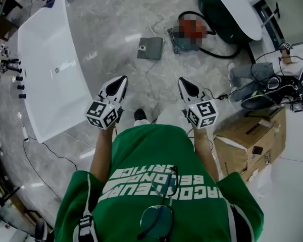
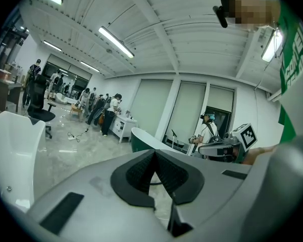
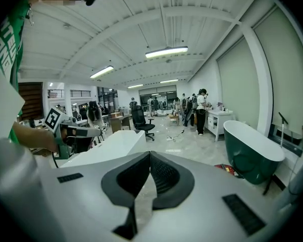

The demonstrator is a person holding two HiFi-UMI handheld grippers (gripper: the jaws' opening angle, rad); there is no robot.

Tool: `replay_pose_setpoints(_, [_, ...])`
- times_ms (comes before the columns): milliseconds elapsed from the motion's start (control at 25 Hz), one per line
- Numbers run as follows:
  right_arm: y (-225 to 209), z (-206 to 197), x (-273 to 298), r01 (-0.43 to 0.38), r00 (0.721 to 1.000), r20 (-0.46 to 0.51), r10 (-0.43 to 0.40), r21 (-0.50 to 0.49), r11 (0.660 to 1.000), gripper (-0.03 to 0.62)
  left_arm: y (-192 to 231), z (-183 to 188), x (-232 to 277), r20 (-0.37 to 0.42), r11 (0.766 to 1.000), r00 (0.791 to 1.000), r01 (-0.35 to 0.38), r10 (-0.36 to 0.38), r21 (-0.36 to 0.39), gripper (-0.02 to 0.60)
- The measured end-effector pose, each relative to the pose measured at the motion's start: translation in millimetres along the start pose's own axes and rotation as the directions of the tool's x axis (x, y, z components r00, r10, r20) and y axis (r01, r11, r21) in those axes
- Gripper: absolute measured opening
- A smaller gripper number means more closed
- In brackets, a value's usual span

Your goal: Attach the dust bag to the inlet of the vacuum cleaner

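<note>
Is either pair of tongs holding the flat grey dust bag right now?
No, the flat grey square dust bag lies on the grey floor, ahead of the shut, empty left tongs and right tongs.

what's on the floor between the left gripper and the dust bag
In the head view, only bare grey floor lies between the left gripper and the dust bag; a thin cable runs close by.

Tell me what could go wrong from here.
A thin cable lies between the person and the dust bag; a foot may catch it. The left gripper and right gripper are both shut and empty; they must open first, and a bag lying flat may be hard to pinch.
</note>
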State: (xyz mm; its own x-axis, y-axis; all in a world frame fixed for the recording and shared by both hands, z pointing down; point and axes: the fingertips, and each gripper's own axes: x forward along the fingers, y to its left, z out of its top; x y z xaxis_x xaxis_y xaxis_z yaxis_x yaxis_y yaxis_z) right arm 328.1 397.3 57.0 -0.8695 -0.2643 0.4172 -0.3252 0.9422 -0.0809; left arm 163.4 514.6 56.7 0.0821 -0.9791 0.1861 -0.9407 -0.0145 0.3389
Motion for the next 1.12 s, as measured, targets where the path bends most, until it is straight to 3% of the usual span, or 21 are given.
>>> replay_pose_setpoints(440, [-15, -7, 51, -0.013, 0.999, -0.046, 0.014, 0.026, 1.0, 0.008, 45, -3, 23, -0.044, 1.0, 0.999, -0.022, 0.022, -0.008, 0.005])
replay_pose_setpoints(680, [-54, 5, 110, -0.01, 0.999, -0.041, 0.012, 0.053, 0.999, 0.008, 87, 9, 67, -0.069, 1.0, 0.997, -0.031, 0.031, 0.0, 0.005])
replay_pose_setpoints(1120, [-138, 56, 201, -0.005, 0.999, -0.044, 0.01, 0.096, 0.995, 0.008, 159, 67, 167, -0.122, 0.999, 0.992, -0.027, 0.031, 0.03, 0.005])
